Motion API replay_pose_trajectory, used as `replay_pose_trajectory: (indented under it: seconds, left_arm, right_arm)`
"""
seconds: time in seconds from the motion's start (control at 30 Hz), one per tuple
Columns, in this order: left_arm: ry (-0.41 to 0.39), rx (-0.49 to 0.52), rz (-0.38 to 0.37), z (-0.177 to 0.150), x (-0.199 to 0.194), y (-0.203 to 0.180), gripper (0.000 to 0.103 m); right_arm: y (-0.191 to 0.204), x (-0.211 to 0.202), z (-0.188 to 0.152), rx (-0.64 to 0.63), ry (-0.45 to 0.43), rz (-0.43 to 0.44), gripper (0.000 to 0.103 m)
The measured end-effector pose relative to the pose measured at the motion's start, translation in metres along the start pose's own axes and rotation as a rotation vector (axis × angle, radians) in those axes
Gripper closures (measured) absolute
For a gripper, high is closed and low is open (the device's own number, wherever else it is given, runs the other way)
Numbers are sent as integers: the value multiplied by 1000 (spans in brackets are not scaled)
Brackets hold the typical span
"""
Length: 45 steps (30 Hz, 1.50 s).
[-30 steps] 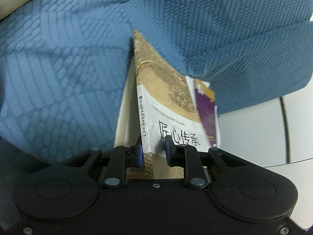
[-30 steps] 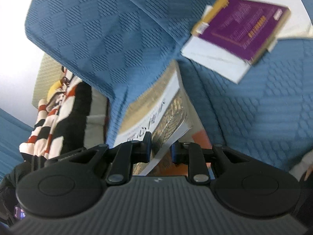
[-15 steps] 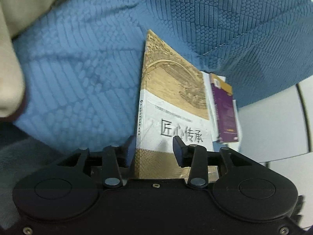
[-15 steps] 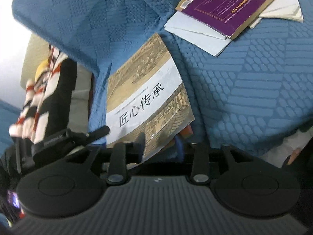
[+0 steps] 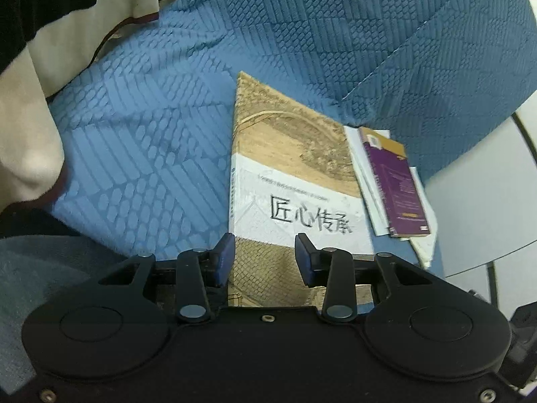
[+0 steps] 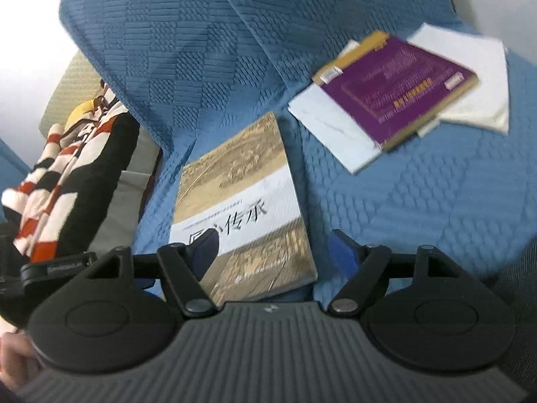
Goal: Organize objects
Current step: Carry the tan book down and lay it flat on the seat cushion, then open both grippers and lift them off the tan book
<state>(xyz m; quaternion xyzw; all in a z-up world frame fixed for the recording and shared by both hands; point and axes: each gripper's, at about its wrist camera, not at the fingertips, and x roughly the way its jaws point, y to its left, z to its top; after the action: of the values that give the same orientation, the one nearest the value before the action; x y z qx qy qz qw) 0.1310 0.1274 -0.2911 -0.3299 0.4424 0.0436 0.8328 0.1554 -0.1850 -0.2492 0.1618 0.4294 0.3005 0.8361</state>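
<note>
**A:** What sits nearest the lenses?

**B:** The black plastic left gripper [image 5: 263, 252], with smooth round housings and blue pads, its jaws partly spread. The near end of the tan-and-white paperback book with black Chinese characters on a white band [image 5: 295, 181] shows between them, and neither pad presses on it. The right gripper [image 6: 273, 248] has a ribbed grey body; its jaws are opening and stand wide. One blue pad overlaps the book's [image 6: 241, 215] near-left corner in that view, the other stands clear off its right edge, so nothing is pinched.

**A:** Where is that book, and how does it lie?

**B:** Flat, cover up, on the blue quilted sofa seat [image 5: 141, 154], whose fabric is stitched in raised geometric blocks. It is a thin rectangle with a glossy cover, a sepia drawing at its two ends and the white band across the middle. Its long axis runs away from both grippers toward the sofa back; the title reads upright from the left wrist view and slants in the right one.

**A:** And beyond it?

**B:** Just to the right lies a small pile: a purple paperback with a mustard-yellow spine edge [image 6: 399, 90] on top of white books or papers [image 6: 332, 131], set askew to the tan book. To the left a cream, black and red striped blanket [image 6: 67, 181] is bunched up. Farthest, the padded blue backrest cushion [image 5: 419, 33] rises in the same woven pattern.
</note>
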Motion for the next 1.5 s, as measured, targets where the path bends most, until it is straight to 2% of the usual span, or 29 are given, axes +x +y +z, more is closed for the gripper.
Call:
replay_pose_trajectory:
  seconds: [0.1, 0.2, 0.23, 0.4, 0.63, 0.77, 0.9, 1.13, 1.23, 1.5]
  left_arm:
    - [-6, 1, 26, -5, 7, 0, 70]
    - [-3, -10, 33, -10, 11, 1, 72]
    - [0, -10, 36, -10, 13, 2, 73]
    - [5, 5, 57, -15, 18, -1, 76]
    - [8, 26, 81, -18, 17, -4, 76]
    - [13, 90, 110, -18, 18, -13, 73]
    - [11, 112, 120, -17, 14, -17, 73]
    - [-35, 126, 95, -10, -14, -27, 73]
    - [-72, 161, 123, -10, -33, -44, 73]
    - [-157, 236, 54, -13, -93, -95, 72]
  right_arm:
    - [5, 10, 0, -73, -5, -1, 32]
    - [8, 23, -4, -118, 31, -29, 44]
    - [8, 27, -5, -126, 45, -37, 51]
    - [5, 36, -9, -131, 84, -73, 65]
    - [4, 32, -12, -127, 82, -54, 71]
    - [4, 32, -12, -125, 87, -55, 74]
    - [2, 26, -7, -92, 87, -53, 74]
    - [20, -13, 10, -153, 19, -58, 75]
    - [32, -37, 21, -183, -21, -49, 75]
    - [57, -101, 35, -267, -119, -47, 76]
